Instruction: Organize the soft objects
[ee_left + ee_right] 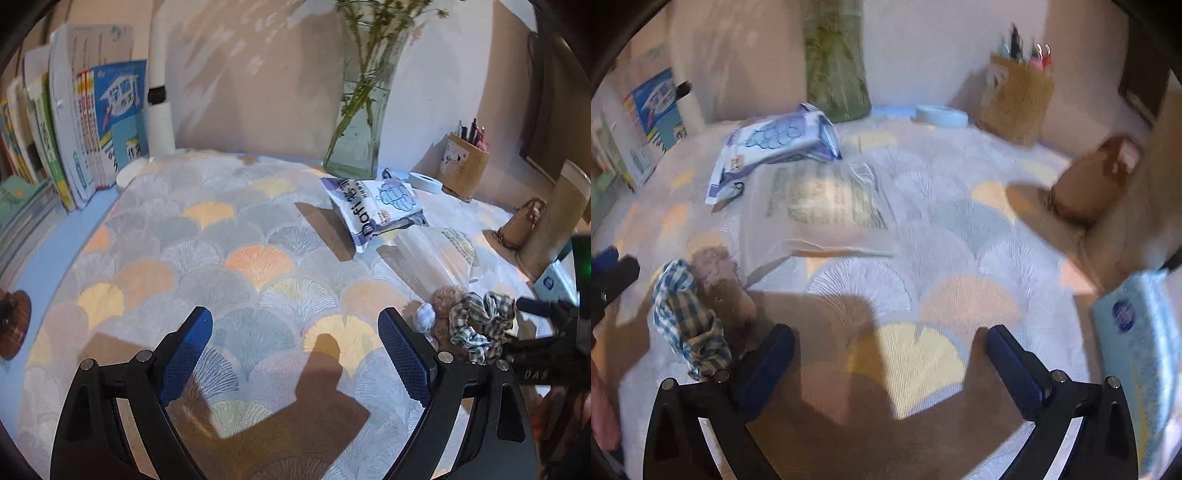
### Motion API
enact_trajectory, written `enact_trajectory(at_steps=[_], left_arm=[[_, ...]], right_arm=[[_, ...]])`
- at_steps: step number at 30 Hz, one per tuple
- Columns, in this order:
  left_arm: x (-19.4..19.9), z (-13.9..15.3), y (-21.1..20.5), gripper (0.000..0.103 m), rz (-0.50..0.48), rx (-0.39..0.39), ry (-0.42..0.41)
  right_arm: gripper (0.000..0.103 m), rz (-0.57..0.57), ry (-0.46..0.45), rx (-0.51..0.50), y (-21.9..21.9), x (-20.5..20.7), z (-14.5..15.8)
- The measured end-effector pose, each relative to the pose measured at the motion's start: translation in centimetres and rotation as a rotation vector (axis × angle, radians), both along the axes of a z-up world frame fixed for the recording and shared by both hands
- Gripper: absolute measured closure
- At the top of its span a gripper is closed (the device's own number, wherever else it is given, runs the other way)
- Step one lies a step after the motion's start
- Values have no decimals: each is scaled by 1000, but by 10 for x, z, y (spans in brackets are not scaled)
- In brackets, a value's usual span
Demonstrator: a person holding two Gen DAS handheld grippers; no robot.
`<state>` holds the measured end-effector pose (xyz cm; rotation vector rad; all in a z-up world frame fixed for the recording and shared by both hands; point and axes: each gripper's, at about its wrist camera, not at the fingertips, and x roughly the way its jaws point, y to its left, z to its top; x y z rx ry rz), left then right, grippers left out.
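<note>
A blue-and-white checked scrunchie (480, 328) (683, 314) lies on the fan-patterned cloth (184, 258), touching a brown fuzzy scrunchie (445, 299) (716, 266) and a small pale blue round piece (424, 317). My left gripper (295, 317) is open over bare cloth, the pile just outside its right finger. My right gripper (890, 332) is open too, with nothing between its fingers; its left finger sits close beside the checked scrunchie. A blue snack bag (376, 206) (775, 147) and a clear plastic packet (436, 251) (820, 206) lie farther back. The right wrist view is blurred.
Books (74, 129) stand along the left. A glass vase (358, 129), tape roll (424, 181) and pen holder (463, 166) line the back wall. At the right are a small brown bag (521, 225), a tan cylinder (554, 221) and a tissue pack (1137, 350).
</note>
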<state>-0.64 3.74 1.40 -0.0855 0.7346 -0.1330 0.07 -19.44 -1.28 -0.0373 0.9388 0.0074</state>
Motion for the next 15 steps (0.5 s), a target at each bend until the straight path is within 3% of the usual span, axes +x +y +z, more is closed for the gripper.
enact_trajectory(at_steps=[4, 15], left_arm=[[-1, 1, 5, 12, 22, -18, -8], [-1, 0, 6, 12, 36, -16, -1]], right_arm=[[0, -12, -30, 70, -10, -7, -5], [0, -11, -26, 51, -7, -4, -6]])
